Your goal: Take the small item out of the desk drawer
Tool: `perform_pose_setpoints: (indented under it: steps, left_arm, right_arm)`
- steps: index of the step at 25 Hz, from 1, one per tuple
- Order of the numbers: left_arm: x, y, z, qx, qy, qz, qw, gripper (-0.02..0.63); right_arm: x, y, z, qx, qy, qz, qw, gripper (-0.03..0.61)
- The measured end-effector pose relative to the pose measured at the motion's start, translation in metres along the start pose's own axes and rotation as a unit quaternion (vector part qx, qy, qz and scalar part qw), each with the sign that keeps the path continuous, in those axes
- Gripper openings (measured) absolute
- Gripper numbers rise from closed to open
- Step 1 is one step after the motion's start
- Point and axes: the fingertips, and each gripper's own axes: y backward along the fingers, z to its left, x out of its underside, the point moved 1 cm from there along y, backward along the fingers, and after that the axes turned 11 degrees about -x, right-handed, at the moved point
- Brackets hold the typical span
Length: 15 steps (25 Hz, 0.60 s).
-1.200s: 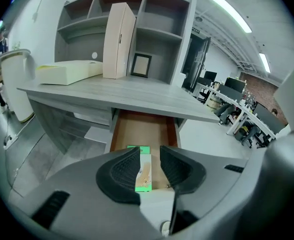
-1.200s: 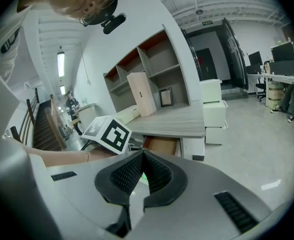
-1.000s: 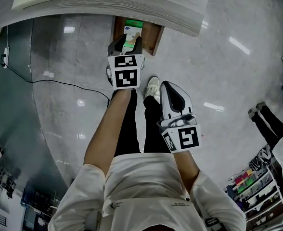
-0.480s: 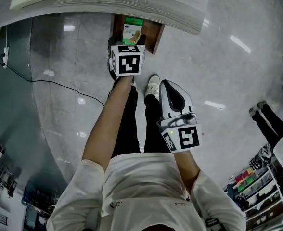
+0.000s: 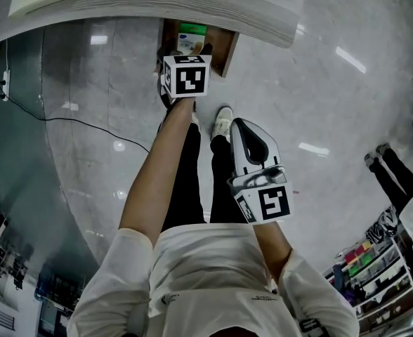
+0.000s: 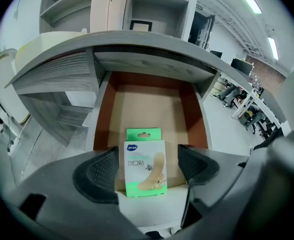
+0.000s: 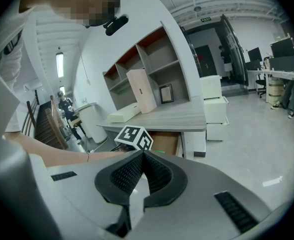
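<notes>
Green-and-white flat plaster packet (image 6: pixel 144 176) at near end of open brown wooden desk drawer (image 6: pixel 149 109), lower centre, between left gripper's (image 6: pixel 150 166) 2 just-opened, spread jaws, right gripper (image 7: pixel 143 171) closed, empty, well apart.

Print legible on the packet (image 6: pixel 145 166).
The white-and-green packet stands between the pads of the left gripper (image 6: pixel 147 170), whose jaws have just been opening and stand clear of it. Its face bears the characters "创口贴". The blue oval logo (image 6: pixel 132 146) above them is too small to read.
</notes>
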Motion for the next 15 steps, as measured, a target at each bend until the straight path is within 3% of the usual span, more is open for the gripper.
perform_pose_setpoints:
  steps: [15]
  left_arm:
    - [0.007,-0.03,0.004,-0.032,-0.001,0.038,0.9988,0.364]
  right_arm:
    - [0.007,0.0,-0.007,0.006,-0.004,0.008,1.0,0.028]
